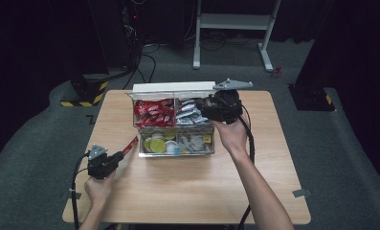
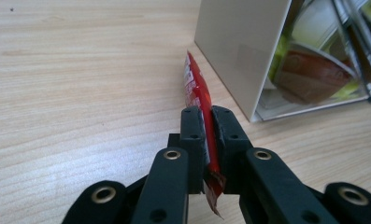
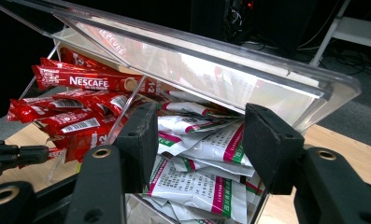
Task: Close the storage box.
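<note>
A clear acrylic box [image 1: 177, 154] with its lid [image 3: 197, 60] raised stands at the middle of the wooden table [image 1: 187, 191]. Red Nescafe sachets [image 1: 154, 114] [image 3: 75, 84] fill its back left compartment, and white sachets [image 1: 190, 115] [image 3: 206, 186] the back right one. My left gripper [image 1: 121, 154] [image 2: 207, 114] is low over the table at the box's front left corner, shut on a single red sachet [image 1: 130, 143] [image 2: 195, 88] that stands on edge between the pads. My right gripper [image 1: 201, 108] [image 3: 199, 135] hangs at the box's right rear over the white sachets, jaws apart with nothing pressed between them.
The front compartments hold yellow-green and white capsule cups [image 1: 159, 143] [image 2: 309, 74]. The box's side wall [image 2: 239, 46] stands just right of the held sachet. Bare tabletop lies in front of and left of the box. A white table frame [image 1: 230, 21] stands on the floor beyond.
</note>
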The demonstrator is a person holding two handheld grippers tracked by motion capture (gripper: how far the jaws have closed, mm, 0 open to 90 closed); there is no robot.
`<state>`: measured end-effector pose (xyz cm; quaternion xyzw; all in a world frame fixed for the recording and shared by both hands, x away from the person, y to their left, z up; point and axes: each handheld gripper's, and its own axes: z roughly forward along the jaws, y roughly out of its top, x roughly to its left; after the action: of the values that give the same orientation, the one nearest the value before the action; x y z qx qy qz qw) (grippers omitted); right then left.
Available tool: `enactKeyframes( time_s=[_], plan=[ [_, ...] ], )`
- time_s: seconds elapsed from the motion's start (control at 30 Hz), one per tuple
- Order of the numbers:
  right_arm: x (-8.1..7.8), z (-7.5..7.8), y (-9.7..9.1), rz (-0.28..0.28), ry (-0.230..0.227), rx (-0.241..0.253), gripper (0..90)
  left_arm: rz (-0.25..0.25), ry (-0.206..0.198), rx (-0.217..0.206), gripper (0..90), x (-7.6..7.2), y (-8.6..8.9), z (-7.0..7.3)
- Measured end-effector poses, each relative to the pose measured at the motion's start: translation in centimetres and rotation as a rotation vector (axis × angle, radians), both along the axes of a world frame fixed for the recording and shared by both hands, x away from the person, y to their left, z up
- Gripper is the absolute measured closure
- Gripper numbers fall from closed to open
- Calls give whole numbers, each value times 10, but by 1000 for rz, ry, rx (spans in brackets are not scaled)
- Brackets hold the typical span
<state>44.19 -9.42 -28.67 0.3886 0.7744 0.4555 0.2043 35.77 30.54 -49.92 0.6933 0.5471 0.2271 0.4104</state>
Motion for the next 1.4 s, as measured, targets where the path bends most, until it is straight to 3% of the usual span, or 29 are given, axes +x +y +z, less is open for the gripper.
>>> enactKeyframes(
  time_s=[0.2,0.57,0.77,0.97,1.07,1.4],
  plan=[
    [0,0,2,3,-1,0,457,-12,47,30,823,1,-3,-8],
    [-2,1,3,1,0,4,455,-25,106,31,768,2,-1,-16],
    [-2,1,4,6,-1,2,455,-22,96,19,685,-1,2,-12],
    [-2,1,1,5,-2,9,454,7,68,-3,572,-4,8,-6],
    [-3,2,-1,1,-7,7,454,54,52,40,514,-8,15,-3],
    [-6,0,-9,-15,0,3,454,131,88,64,479,-11,32,-15]
  ],
)
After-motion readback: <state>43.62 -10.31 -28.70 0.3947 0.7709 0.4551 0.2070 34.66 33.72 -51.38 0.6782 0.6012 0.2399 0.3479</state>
